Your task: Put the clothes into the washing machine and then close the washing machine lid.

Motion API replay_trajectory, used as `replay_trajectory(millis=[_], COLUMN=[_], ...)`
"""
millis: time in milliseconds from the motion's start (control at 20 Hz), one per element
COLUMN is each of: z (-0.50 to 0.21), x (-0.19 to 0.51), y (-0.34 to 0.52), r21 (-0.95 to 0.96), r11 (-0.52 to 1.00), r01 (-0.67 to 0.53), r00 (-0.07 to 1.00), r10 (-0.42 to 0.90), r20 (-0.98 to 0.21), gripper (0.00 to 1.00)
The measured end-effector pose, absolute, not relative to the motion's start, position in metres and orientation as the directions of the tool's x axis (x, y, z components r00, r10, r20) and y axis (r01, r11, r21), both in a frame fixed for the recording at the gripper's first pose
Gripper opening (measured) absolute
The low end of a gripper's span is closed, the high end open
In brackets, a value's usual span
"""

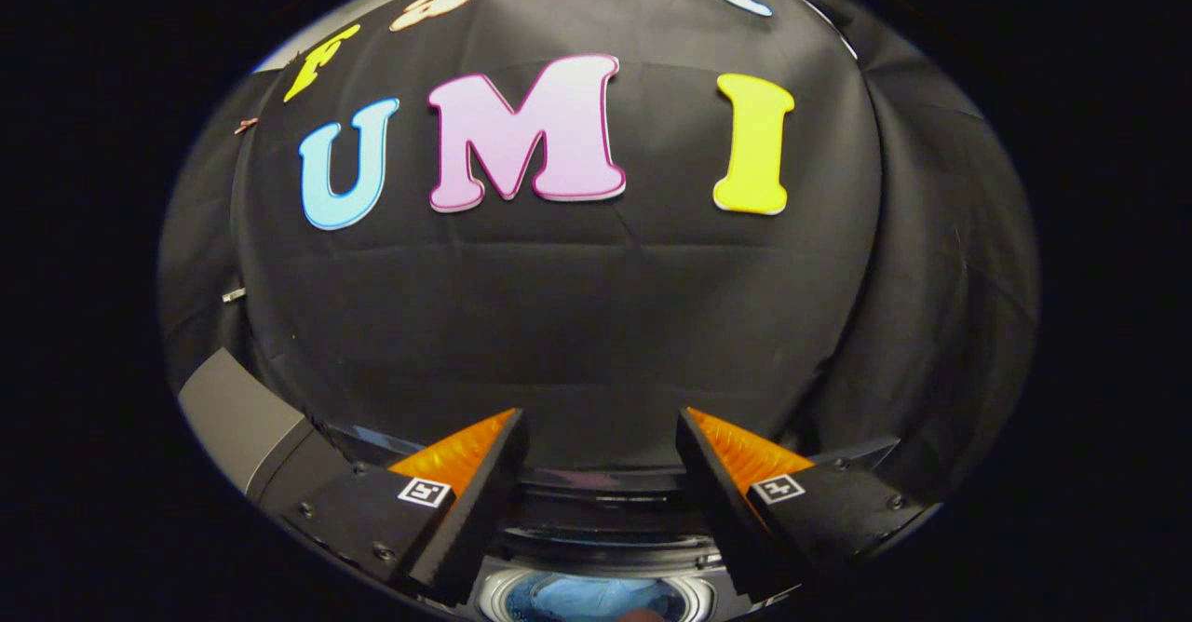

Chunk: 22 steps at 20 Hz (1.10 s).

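Observation:
My gripper (601,436) is open, its two fingers spread wide with nothing between them, pointing at the black cloth wall. Below and between the fingers lies the top of the washing machine (596,520), with its round drum opening (596,596) partly in sight. Something blue, likely clothing (577,596), rests inside the drum. The lid's state cannot be told from here.
A grey box-like body (237,417), maybe part of the machine or its raised lid, stands off the left finger. The black cloth wall (596,324) hangs close behind the machine and wraps round to the right.

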State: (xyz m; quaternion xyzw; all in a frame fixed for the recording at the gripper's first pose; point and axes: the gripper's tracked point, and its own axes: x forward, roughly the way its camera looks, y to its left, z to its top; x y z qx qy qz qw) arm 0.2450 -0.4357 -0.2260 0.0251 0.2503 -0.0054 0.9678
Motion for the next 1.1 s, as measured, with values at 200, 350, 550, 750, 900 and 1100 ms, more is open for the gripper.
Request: replay_trajectory(millis=[200, 350, 550, 750, 900, 1100], z=[-0.224, -0.222, -0.221, -0.221, -0.218, -0.218], x=[0.237, 0.237, 0.231, 0.218, 0.202, 0.181], y=[-0.435, -0.433, -0.432, -0.434, -0.432, -0.43], r21=[0.031, 0.033, 0.024, 0.003, -0.011, -0.025], r11=[0.999, 0.999, 0.999, 0.997, 0.995, 0.993], r01=[0.016, 0.01, 0.03, 0.072, 0.095, 0.119], r00=[0.872, 0.875, 0.879, 0.866, 0.864, 0.863], r10=[0.001, 0.007, -0.015, -0.061, -0.088, -0.116], r20=[-0.49, -0.485, -0.477, -0.496, -0.495, -0.492], gripper=[1.0, 1.0, 1.0, 1.0, 1.0, 1.0])
